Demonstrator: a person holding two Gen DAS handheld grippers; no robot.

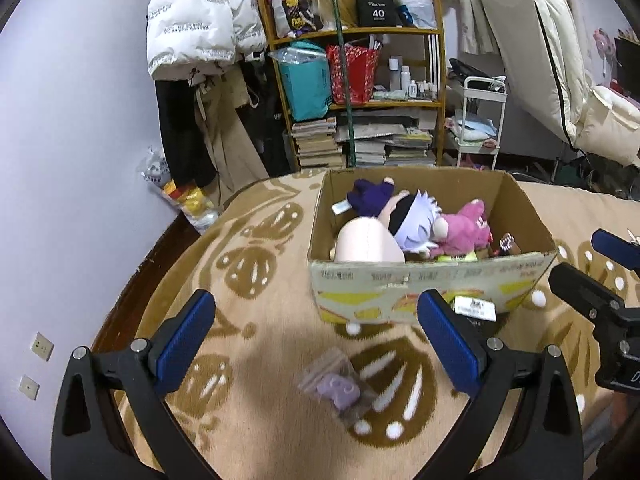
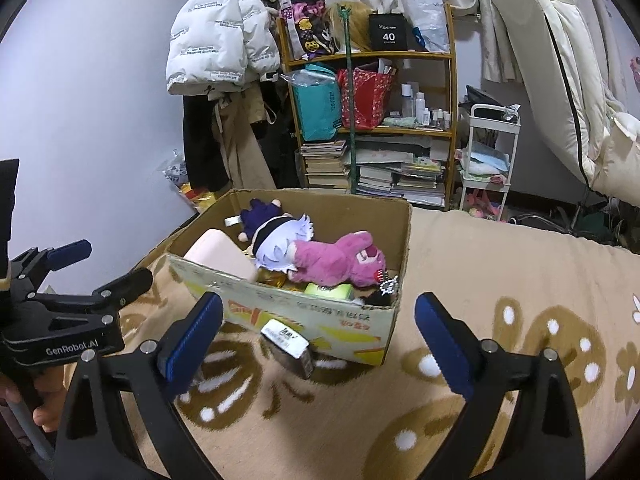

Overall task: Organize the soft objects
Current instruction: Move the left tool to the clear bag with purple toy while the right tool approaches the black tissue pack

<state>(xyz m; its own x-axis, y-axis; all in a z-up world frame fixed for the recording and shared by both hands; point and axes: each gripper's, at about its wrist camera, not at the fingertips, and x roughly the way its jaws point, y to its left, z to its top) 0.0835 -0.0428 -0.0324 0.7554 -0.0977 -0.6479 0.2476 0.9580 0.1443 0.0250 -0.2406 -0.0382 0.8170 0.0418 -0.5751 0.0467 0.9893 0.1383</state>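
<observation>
Before the cardboard box [image 1: 432, 280], both grippers (left [image 1: 316, 340], right [image 2: 320, 344]) tilted downward, fingers released, nothing between them.

Left wrist view: looks forward and downward along its own jaws across the patterned blanket [image 1: 256, 432], with the cardboard box [image 1: 432, 284] near, at 12 o'clock, and the wooden shelf [image 1: 356, 36] beyond it. The other gripper enters at 3 o'clock. Right wrist view: same heading and tilt, set further right, so the box [image 2: 320, 312] sits at 11 o'clock and the other gripper at 9 o'clock. Both views share box, shelf [image 2: 372, 56], blanket [image 2: 500, 264] and back wall.
</observation>
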